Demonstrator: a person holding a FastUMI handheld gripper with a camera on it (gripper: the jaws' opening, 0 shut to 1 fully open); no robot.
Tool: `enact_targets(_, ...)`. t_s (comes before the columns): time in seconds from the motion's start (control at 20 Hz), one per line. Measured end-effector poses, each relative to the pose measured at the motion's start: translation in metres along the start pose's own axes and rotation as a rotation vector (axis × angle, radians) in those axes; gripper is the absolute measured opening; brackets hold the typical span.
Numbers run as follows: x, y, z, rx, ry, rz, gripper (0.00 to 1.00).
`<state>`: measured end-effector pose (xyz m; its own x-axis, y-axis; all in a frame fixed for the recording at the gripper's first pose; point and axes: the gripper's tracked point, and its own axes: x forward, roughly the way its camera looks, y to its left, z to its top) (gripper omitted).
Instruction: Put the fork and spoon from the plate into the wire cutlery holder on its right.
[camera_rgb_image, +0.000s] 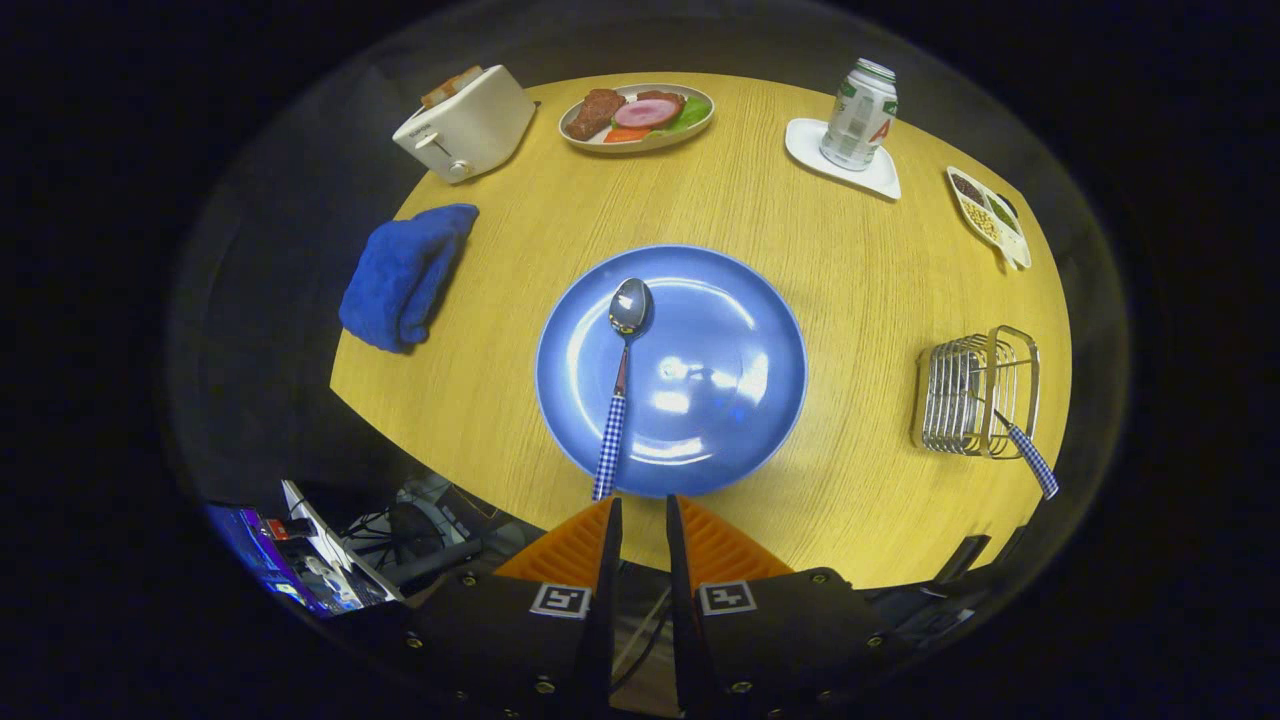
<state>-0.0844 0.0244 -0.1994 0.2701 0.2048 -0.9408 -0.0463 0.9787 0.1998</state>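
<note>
On the blue plate (720, 330) at the middle of the round wooden desk (820, 260) lies the spoon (622, 385), left of the plate's centre. Its shiny bowl points away from the gripper, and its blue-and-white checked handle reaches back over the plate's near rim. The handle's end sits just ahead of the gripper (642, 520), slightly to the left of the narrow gap between the fingers. The gripper's fingers stand close together, almost parallel, and hold nothing.

To the right of the plate, well apart from it, stands the wire cutlery holder (975, 392). A utensil with a matching checked handle (1030, 458) leans out of it toward the near edge of the desk; its head is hidden among the wires, so I cannot tell for certain that it is the fork.

Left of the plate lies a folded blue cloth (405, 275). Along the far side of the desk, from left to right, stand a white toaster (465, 125), an oval dish of food (636, 116), a drinks can (858, 113) on a white coaster (880, 178), and a small divided tray (985, 215) with seeds or beans.
</note>
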Motion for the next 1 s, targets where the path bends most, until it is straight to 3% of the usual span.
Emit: enact_targets(1.0, 0.059, 0.022, 0.023, -0.009, 0.081, -0.045, 0.25)
